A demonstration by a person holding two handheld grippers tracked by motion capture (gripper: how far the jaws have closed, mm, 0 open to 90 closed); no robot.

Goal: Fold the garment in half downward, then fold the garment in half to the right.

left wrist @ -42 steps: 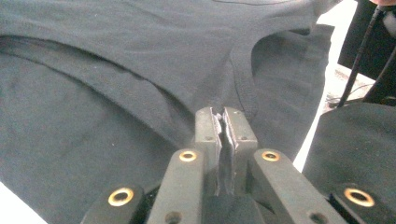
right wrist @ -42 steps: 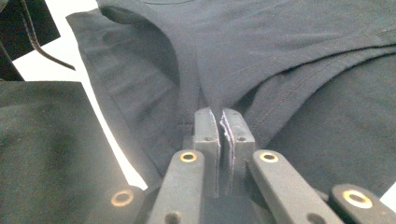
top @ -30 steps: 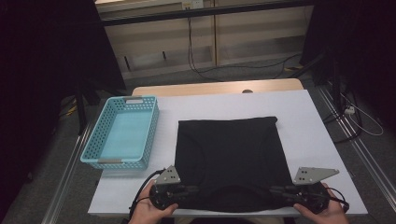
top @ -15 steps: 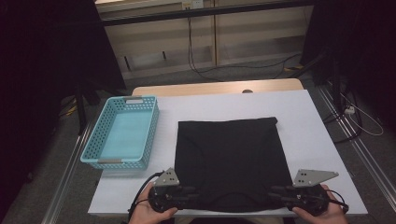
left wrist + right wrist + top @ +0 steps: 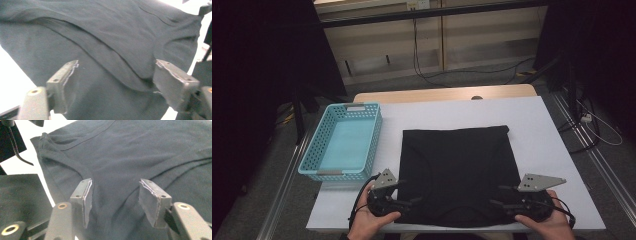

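The left gripper [image 5: 414, 202] sat at the near left corner of a folded black T-shirt [image 5: 459, 170], held in the person's left hand [image 5: 369, 222]. Its jaws had just been opening and stood wide apart. In the left gripper view the dark fabric [image 5: 105, 50] lay below and ahead of the jaws, spanning the gap between them, with a curved ribbed seam running from the upper left down toward the right-hand jaw. Neither pad pressed on the cloth, so nothing was gripped.

The right gripper [image 5: 497, 202] sat at the near right corner of the same garment, held in the person's right hand [image 5: 544, 222]. Its jaws had also just been opening and stood roughly half apart. In the right gripper view the fabric [image 5: 140, 157] lay flat under and beyond the jaws, its collar seam curving away ahead and to the left of the left-hand jaw. The pads stood clear of the cloth and held nothing.

The T-shirt lay spread flat on the white table [image 5: 552, 135], extending away from both grippers. A light blue perforated basket [image 5: 314, 150] stood beyond and to the outer side of the left gripper, near the garment's left edge but apart from it
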